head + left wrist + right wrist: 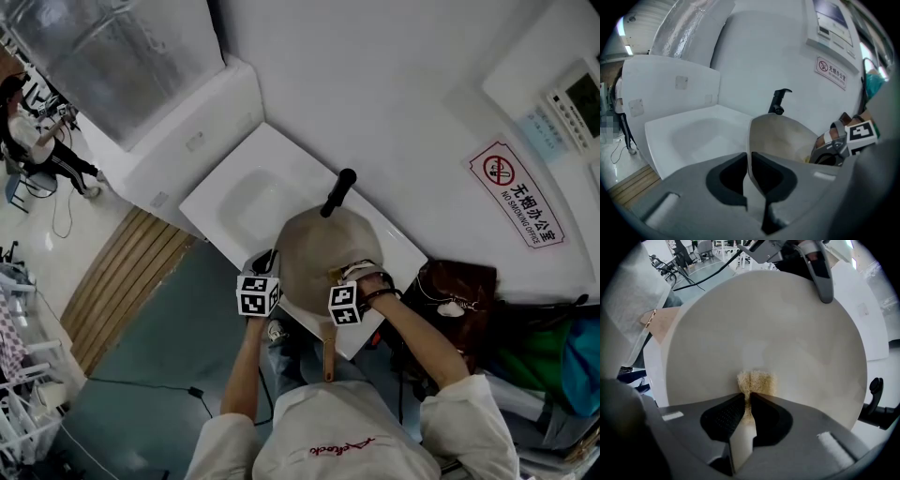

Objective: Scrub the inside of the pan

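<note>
We see the pan (323, 248) over the near right part of the white sink unit (211, 164), tipped up on its edge just right of the basin (246, 202), with its black handle (338, 191) pointing away from us toward the wall. The pale, faintly stained inside of the pan faces our right side. Our left gripper (749, 161) has its jaws drawn almost together on the thin near rim of the pan, one pad on the inside and one on the outside, holding it upright. Our right gripper (749, 401) has its jaws pinched tight on a tan, fibrous scrubber (754, 383). The frayed end of the scrubber sticks out past the pads and presses on the inner surface of the pan low down, close to the rim nearest us. In the right gripper view the pan fills most of the frame, and the left gripper shows at the pan's upper edge. On the wall to the right hangs a no-smoking sign (517, 192), and a brown bag (459, 281) lies just off the sink unit's right end.
</note>
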The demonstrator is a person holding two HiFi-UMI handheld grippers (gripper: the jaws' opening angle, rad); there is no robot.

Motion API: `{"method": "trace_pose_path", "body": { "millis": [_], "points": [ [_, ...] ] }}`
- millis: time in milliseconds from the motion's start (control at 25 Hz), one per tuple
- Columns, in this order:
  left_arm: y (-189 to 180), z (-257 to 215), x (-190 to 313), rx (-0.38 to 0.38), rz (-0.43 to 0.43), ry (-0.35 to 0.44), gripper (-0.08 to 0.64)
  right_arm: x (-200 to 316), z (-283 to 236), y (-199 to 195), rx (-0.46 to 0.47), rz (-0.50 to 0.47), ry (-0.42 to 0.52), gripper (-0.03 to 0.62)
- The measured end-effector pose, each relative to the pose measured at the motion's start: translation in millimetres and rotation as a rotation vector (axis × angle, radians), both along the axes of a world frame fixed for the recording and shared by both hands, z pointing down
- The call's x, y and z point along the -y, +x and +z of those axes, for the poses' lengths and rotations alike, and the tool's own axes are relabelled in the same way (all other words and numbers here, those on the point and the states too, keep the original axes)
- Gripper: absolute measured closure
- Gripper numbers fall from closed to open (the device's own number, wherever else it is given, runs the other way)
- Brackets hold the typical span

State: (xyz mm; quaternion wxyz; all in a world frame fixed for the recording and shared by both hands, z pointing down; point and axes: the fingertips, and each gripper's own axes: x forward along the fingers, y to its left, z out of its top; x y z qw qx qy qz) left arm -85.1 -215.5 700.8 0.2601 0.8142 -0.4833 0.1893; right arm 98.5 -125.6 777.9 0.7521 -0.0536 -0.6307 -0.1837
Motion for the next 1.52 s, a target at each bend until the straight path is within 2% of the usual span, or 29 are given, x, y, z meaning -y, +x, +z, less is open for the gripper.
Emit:
{"method": "trace_pose_path", "body": {
  "millis": [120,240,560,920,1240,1520],
  "points": [
    [-1,-2,-1,0.017,-0.003,0.007,0.528,3,-3,-4,0.047,0.026,0.026,0.538],
    [-4,-11,-1,0.016,-0.018,0.033,0.528,12,-13,-11,0.141,0.103,0.062,0.538],
    [-4,-33,-2,0.028,-0.024,0.076,0.528,35,-56,-37,0.483,0.384,0.141,0.54],
    [14,-55,-18,0.026,-0.019,0.11,0.545,52,-110,-41,0.892,0.742,0.153,0.54],
    [40,-78,-26,0.03,0.008,0.143,0.56,62,-158,-28,1.123,0.866,0.215,0.541],
    [54,-99,-38,0.007,-0.03,0.179,0.56,54,-182,-13,1.299,0.988,0.223,0.543]
  ]
}}
